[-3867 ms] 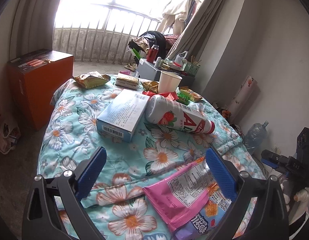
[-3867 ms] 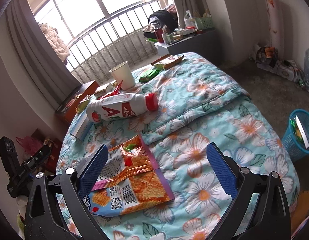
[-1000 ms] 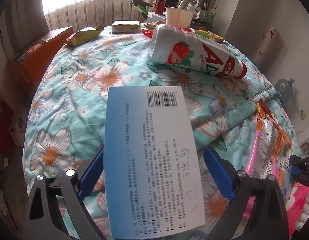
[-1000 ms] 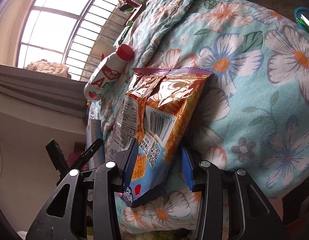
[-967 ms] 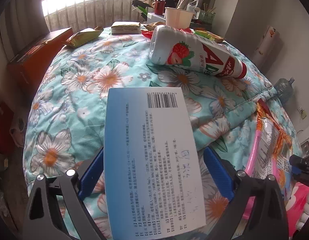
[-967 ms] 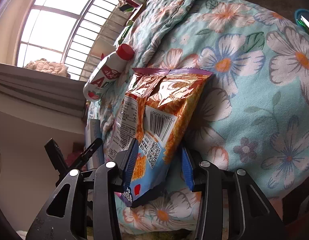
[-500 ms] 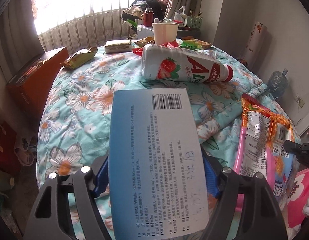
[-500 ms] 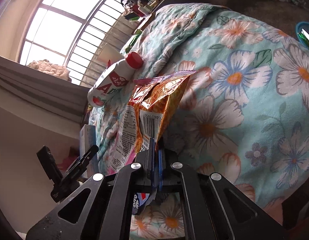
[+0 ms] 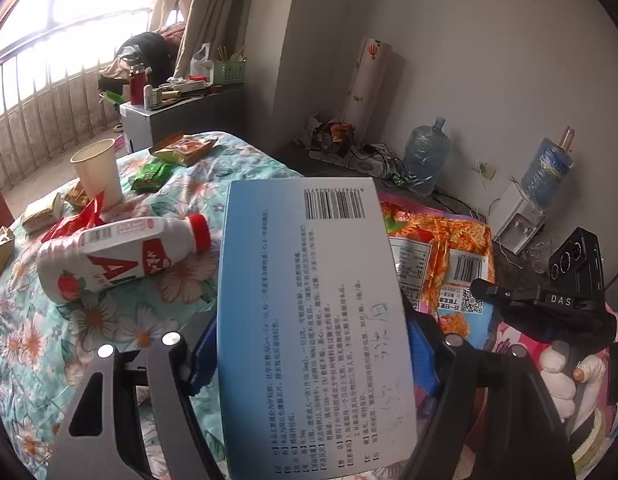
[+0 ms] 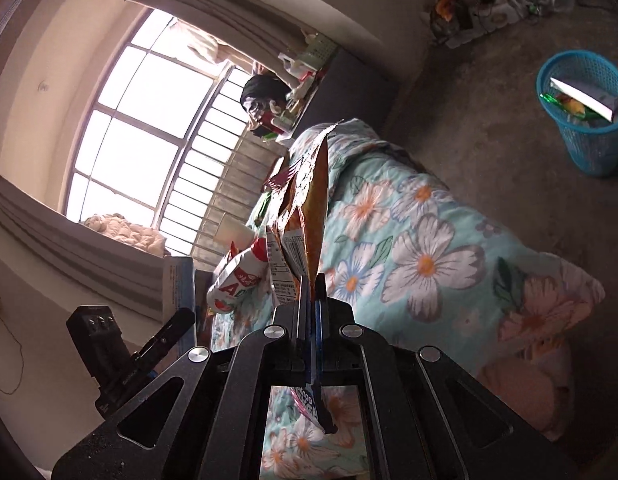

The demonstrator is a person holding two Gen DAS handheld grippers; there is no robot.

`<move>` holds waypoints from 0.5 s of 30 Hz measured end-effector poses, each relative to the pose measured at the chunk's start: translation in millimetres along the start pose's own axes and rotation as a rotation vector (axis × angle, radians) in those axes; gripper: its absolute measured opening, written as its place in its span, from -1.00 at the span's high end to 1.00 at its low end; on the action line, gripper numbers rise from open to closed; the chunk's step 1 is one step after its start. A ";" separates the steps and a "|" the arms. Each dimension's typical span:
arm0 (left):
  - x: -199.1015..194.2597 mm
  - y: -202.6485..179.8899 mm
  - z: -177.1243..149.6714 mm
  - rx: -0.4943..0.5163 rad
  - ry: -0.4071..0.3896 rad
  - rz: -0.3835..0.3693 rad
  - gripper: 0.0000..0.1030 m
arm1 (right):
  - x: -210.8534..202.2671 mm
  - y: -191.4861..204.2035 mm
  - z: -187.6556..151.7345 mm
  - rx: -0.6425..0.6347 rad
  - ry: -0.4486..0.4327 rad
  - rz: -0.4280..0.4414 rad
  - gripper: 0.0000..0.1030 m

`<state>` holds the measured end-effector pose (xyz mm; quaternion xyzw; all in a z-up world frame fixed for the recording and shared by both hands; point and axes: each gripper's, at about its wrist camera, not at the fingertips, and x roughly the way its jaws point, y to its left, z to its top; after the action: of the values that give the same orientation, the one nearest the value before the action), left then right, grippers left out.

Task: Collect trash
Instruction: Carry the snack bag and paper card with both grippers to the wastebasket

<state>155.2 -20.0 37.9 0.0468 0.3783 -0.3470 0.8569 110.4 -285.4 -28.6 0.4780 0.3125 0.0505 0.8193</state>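
Note:
My left gripper (image 9: 309,348) is shut on a flat blue-and-white box (image 9: 309,320) with a barcode, held up above the floral bed cover (image 9: 49,340). My right gripper (image 10: 311,288) is shut on an orange snack bag (image 10: 309,208), lifted edge-on off the bed; the bag also shows in the left wrist view (image 9: 441,256) behind the box. A white strawberry drink bottle (image 9: 121,256) with a red cap lies on the bed. A blue trash basket (image 10: 585,112) with some trash in it stands on the floor at the right.
A paper cup (image 9: 97,172), a red wrapper (image 9: 75,220), green wrappers (image 9: 151,176) and other snack packets (image 9: 185,148) lie on the bed's far side. Water bottles (image 9: 421,156) and cables sit by the wall. A cluttered grey cabinet (image 9: 181,112) stands near the window.
Both grippers have risen and swung right with their loads. The right gripper closed on the snack bag and lifted it off the bed. The trash basket has come into the right view.

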 end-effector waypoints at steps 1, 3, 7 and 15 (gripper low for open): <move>11.4 -14.3 8.1 0.025 0.011 -0.027 -0.42 | -5.0 -6.4 4.7 0.014 -0.025 0.000 1.00; 36.5 -41.7 25.9 0.067 0.037 -0.080 -0.42 | -18.6 -20.6 16.4 0.046 -0.074 0.000 1.00; 88.2 -95.4 68.6 0.118 0.078 -0.188 -0.42 | -39.4 -56.5 45.3 0.141 -0.170 0.021 1.00; 210.5 -213.8 144.8 0.280 0.118 -0.284 -0.43 | -59.8 -155.9 129.6 0.297 -0.349 -0.072 1.00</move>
<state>209.2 -348.8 36.3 0.1318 0.3786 -0.5104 0.7608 101.5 -489.5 -82.9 0.5834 0.1871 -0.1088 0.7828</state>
